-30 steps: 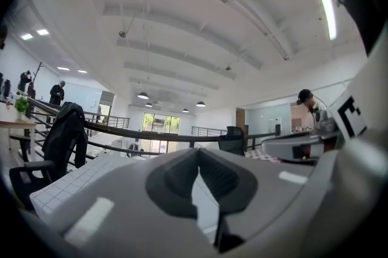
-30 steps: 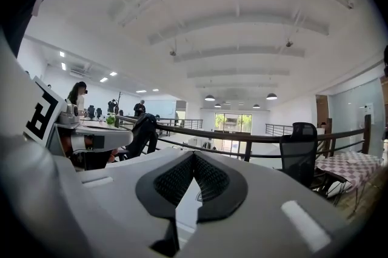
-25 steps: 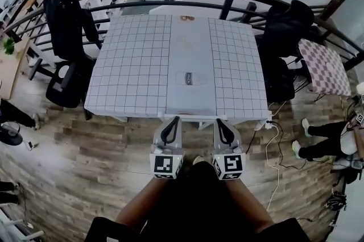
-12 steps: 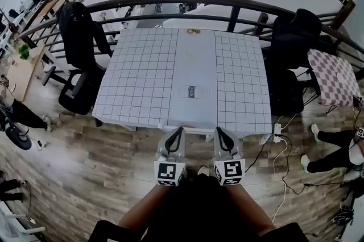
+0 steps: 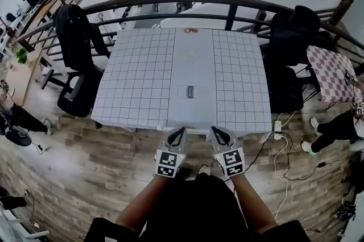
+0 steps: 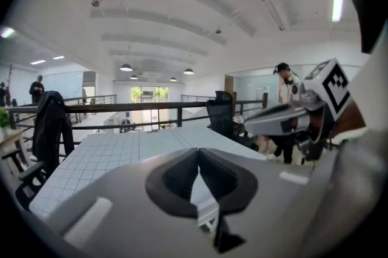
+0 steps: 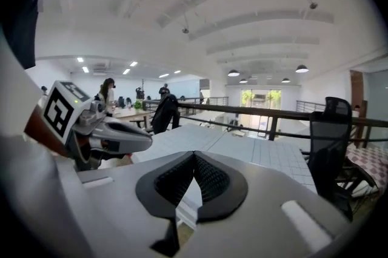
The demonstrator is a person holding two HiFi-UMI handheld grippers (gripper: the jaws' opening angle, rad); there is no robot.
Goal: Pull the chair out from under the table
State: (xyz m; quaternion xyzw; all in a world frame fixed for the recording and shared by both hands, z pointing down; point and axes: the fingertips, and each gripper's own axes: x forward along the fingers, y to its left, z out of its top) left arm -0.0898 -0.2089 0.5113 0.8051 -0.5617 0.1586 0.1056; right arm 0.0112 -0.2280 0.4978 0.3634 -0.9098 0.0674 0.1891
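Note:
A square table point(image 5: 136, 76) under a white grid cloth fills the middle of the head view. No chair shows under its near edge; that space is hidden by the tabletop. My left gripper point(image 5: 181, 132) and right gripper point(image 5: 215, 130) sit side by side at the table's front edge, tips touching its rim line, both shut and empty. In the left gripper view the shut left gripper point(image 6: 197, 157) points over the tabletop point(image 6: 115, 151). The right gripper view shows the shut right gripper point(image 7: 194, 160) the same way.
A black office chair point(image 5: 77, 65) draped with a jacket stands at the table's left, another black chair point(image 5: 290, 48) at its right. A dark railing point(image 5: 170, 2) curves behind. A power strip and cables point(image 5: 278, 127) lie on the wood floor at right, near a person's legs point(image 5: 335, 127).
Both grippers have tipped downward and moved forward, so their tips now meet the table's front edge. They stay shut. The head view has shifted slightly.

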